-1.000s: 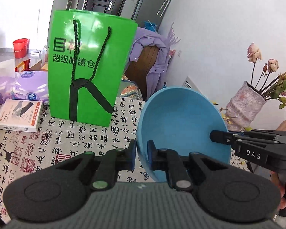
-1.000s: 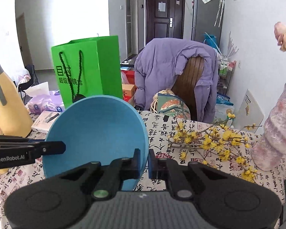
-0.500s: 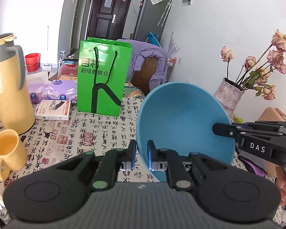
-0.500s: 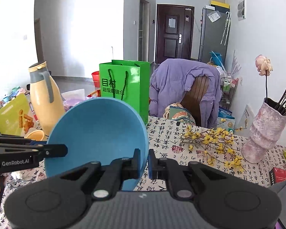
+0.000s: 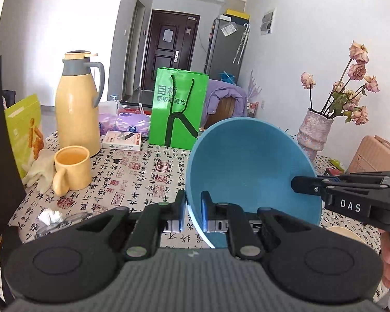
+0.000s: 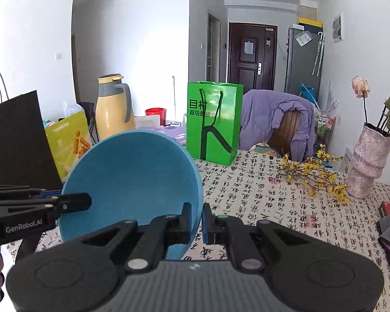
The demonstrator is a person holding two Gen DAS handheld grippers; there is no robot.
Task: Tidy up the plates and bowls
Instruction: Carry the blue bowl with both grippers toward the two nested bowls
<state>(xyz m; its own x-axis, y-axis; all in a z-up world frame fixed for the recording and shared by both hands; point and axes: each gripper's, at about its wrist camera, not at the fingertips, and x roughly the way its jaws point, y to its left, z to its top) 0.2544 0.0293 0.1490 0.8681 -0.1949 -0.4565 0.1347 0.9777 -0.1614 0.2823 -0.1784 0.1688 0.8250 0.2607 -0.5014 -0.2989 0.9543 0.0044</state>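
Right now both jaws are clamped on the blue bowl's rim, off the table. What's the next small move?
Probably lower the blue bowl level onto a bare patch of the table: left gripper and right gripper hold it tilted in mid-air, and no stack shows.

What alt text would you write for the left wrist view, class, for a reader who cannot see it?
A round blue bowl, tipped on edge, is pinched at its rim by the left tool in front and the right tool coming in from the right. Behind, on a calligraphy-print tablecloth, stand a yellow mug, a yellow thermos jug and a green paper bag.
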